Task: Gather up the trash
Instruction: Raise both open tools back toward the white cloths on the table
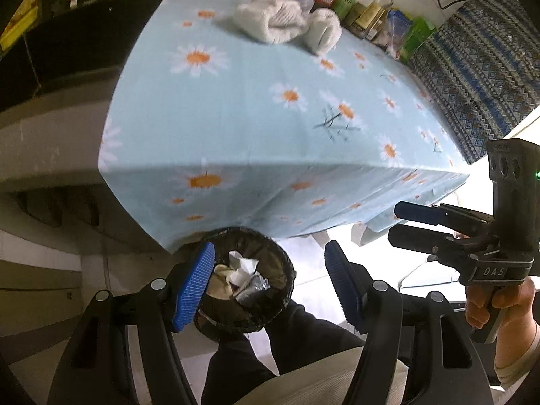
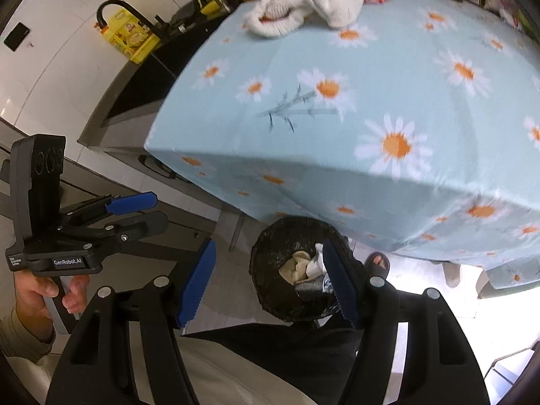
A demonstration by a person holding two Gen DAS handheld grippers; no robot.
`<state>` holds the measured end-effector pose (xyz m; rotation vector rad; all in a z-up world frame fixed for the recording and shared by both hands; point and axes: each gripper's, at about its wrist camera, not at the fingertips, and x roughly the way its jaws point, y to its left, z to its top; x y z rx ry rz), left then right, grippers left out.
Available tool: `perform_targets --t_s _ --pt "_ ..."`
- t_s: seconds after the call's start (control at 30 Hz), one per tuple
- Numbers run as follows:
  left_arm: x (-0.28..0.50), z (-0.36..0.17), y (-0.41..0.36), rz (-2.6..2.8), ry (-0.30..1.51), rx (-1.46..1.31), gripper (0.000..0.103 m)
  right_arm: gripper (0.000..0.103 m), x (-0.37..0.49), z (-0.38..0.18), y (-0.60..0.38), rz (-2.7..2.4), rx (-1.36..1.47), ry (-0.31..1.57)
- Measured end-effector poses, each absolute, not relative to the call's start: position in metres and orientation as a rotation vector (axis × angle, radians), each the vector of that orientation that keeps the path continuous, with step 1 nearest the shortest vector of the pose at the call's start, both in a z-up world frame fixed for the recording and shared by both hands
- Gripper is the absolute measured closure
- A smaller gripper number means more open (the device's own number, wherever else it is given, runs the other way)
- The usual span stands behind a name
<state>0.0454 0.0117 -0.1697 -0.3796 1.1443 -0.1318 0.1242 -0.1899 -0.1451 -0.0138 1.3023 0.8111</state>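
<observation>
My left gripper (image 1: 270, 283) and right gripper (image 2: 270, 283) both hang spread wide and empty above the bin (image 1: 248, 278) at the table's near edge; crumpled trash (image 1: 241, 268) already lies inside; only 2 white cloths (image 1: 287, 20) (hardly trash, I judge) remain far back.

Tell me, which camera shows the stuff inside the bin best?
The left wrist view: the bin sits between the open fingers, its paper and wrappers unobstructed. In the right wrist view the bin is partly covered by a blue finger, hiding some contents.
</observation>
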Motion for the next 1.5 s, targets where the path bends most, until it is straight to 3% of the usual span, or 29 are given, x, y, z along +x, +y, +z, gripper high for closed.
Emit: perform_targets --t_s 0.67,0.8,0.93,1.5 --pt "0.093 -0.111 0.010 -0.064 1.016 -0.359 0.037 0.029 0.194 -0.089 -0.199 0.844 -0.068 1.137" --pt "0.113 -0.103 0.007 -0.027 1.007 -0.352 0.037 0.020 0.226 -0.084 -0.199 0.865 -0.086 1.114" --pt "0.135 -0.095 0.005 0.023 0.999 -0.344 0.030 0.020 0.257 -0.085 -0.193 0.899 -0.124 1.108" --pt "0.208 -0.101 0.005 0.213 1.032 -0.378 0.030 0.021 0.378 -0.108 -0.154 1.043 -0.124 1.098"
